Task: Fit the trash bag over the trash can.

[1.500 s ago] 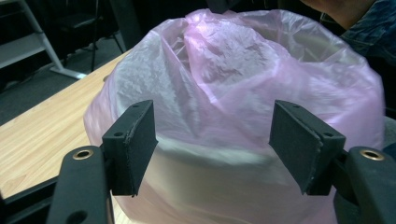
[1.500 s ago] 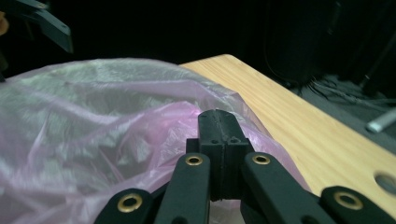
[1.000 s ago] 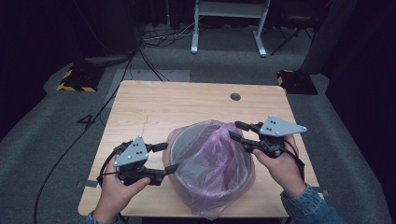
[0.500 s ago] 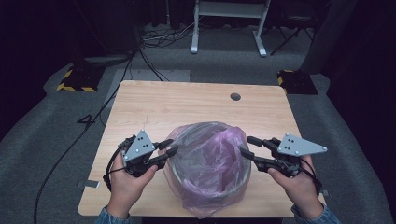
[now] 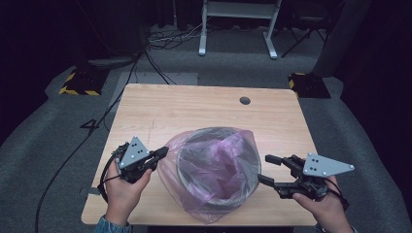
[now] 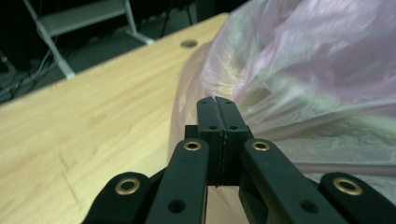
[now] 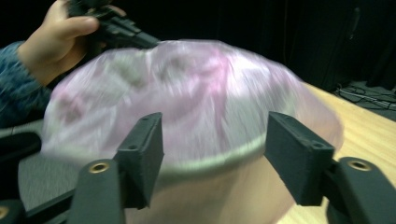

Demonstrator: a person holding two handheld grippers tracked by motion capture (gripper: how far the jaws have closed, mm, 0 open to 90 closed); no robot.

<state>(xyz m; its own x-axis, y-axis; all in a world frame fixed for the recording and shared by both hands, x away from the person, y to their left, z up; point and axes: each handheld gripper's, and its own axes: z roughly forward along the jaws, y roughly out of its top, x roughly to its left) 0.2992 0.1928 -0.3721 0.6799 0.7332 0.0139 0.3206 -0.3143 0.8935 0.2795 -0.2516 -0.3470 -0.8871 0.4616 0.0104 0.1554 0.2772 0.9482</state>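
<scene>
A round grey bowl (image 5: 214,130) stands on the wooden table (image 5: 194,107), lined with a translucent pink bag (image 5: 214,165) whose film drapes over the rim. My left gripper (image 5: 164,152) is at the bag's left edge. Its jaws have just been closing and meet on a thin fold of the film (image 6: 217,100). My right gripper (image 5: 264,168) is just off the bowl's right side. Its jaws have just been opening and stand wide with nothing between them. Ahead of the right gripper (image 7: 215,135) are the bag (image 7: 196,93) and the bowl's rim (image 7: 210,161), slightly blurred.
A round cable hole (image 5: 245,100) is in the table's far right part. On the grey floor beyond are cables, a white stand (image 5: 238,9) and yellow-and-black striped blocks (image 5: 77,82). The other hand (image 7: 60,32) is behind the bag in the right gripper view.
My left gripper moved in to the bag's left edge and shut. My right gripper drew back from the bowl's right rim toward the table's front right, its jaws widening.
</scene>
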